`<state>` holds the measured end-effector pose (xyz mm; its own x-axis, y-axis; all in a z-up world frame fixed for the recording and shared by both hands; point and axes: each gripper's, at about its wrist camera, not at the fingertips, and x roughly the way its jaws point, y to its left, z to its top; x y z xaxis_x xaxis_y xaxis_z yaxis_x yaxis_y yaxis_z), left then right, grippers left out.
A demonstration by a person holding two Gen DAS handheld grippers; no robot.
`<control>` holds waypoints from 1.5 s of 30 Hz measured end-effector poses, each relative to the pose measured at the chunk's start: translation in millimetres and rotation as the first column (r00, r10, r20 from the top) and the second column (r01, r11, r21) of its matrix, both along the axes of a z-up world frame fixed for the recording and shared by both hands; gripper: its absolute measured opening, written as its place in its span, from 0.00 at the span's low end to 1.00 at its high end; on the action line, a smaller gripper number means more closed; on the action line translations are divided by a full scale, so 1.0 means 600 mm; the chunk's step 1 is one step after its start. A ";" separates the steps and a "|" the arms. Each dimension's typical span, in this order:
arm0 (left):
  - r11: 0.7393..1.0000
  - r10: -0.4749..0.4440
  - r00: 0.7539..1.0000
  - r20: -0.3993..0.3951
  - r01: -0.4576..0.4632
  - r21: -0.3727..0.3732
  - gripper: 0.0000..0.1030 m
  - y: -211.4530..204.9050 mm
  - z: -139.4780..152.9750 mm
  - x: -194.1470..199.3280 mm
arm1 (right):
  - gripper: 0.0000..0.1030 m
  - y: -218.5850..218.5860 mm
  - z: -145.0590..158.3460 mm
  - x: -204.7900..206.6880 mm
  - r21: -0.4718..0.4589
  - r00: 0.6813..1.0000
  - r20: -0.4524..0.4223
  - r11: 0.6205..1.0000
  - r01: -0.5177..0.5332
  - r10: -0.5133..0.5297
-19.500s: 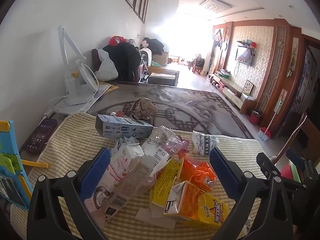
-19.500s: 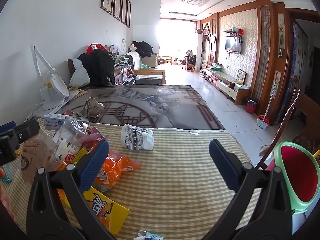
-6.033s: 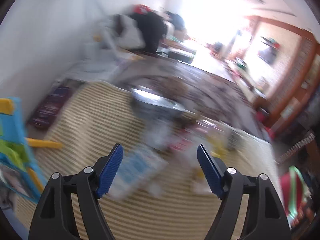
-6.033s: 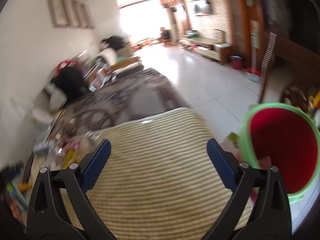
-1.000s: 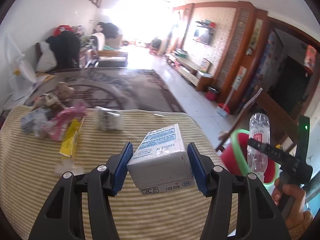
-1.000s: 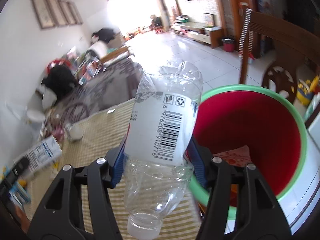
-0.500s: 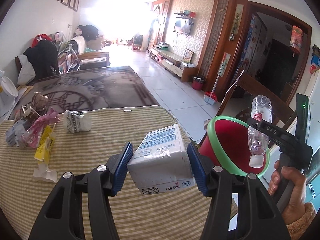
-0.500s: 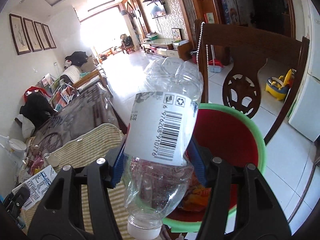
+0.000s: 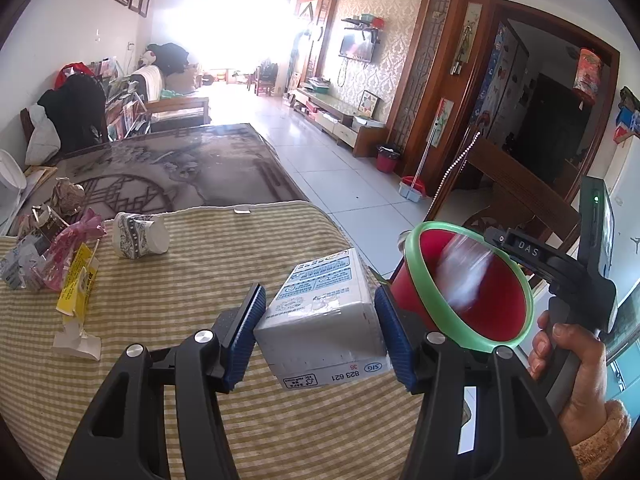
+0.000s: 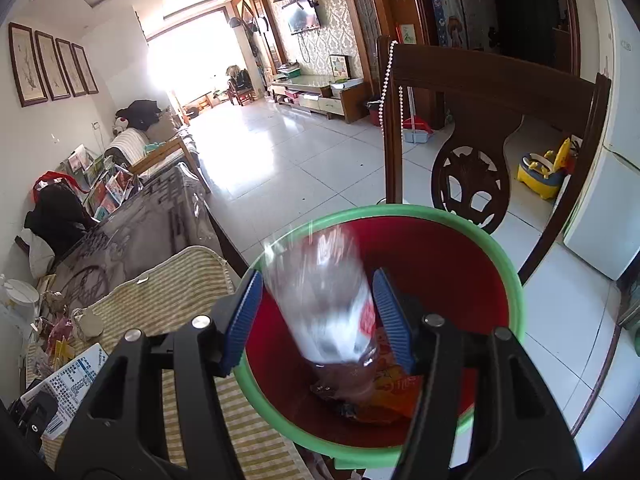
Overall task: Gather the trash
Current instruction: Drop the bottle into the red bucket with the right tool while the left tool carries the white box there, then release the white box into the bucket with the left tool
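Observation:
My left gripper (image 9: 320,336) is shut on a white and blue drink carton (image 9: 324,316), held over the striped tablecloth near the table's right edge. My right gripper (image 10: 318,318) is open above the red bin with a green rim (image 10: 508,280). A clear plastic bottle (image 10: 328,304) is motion-blurred between its pads, falling into the bin. In the left wrist view the bottle (image 9: 460,276) is a blur inside the bin (image 9: 424,280). Orange wrappers (image 10: 392,392) lie at the bin's bottom.
More trash sits at the table's far left: a paper cup (image 9: 140,234), a yellow wrapper (image 9: 78,280), pink plastic (image 9: 76,236) and crumpled paper (image 9: 66,196). A wooden chair (image 10: 480,128) stands behind the bin. The striped cloth (image 9: 200,260) covers the table.
My right gripper has opened and let go of the bottle, which drops into the bin. My left gripper with the carton has moved closer to the bin.

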<state>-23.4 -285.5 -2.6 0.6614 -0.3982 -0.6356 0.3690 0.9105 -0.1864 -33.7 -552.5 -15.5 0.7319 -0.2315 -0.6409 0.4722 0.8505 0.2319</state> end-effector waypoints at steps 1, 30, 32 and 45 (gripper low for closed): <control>1.000 -0.002 1.000 0.000 0.002 -0.001 0.52 -0.001 0.000 0.000 | 0.75 -0.003 0.001 -0.004 0.000 1.000 0.009 1.000 0.020 -0.020; 0.933 -0.345 0.934 0.096 0.329 0.144 0.71 -0.242 -0.006 -0.024 | 0.95 -0.096 0.050 -0.137 0.083 0.842 0.273 0.884 0.461 -0.465; 0.951 -0.299 0.953 0.058 0.291 0.107 0.72 -0.208 -0.013 -0.013 | 0.95 -0.092 0.050 -0.135 0.085 0.846 0.272 0.887 0.453 -0.458; 0.981 0.186 0.981 -0.047 -0.183 0.058 0.72 0.136 -0.054 0.062 | 0.95 0.014 0.056 -0.046 0.031 0.938 0.214 0.962 0.272 -0.272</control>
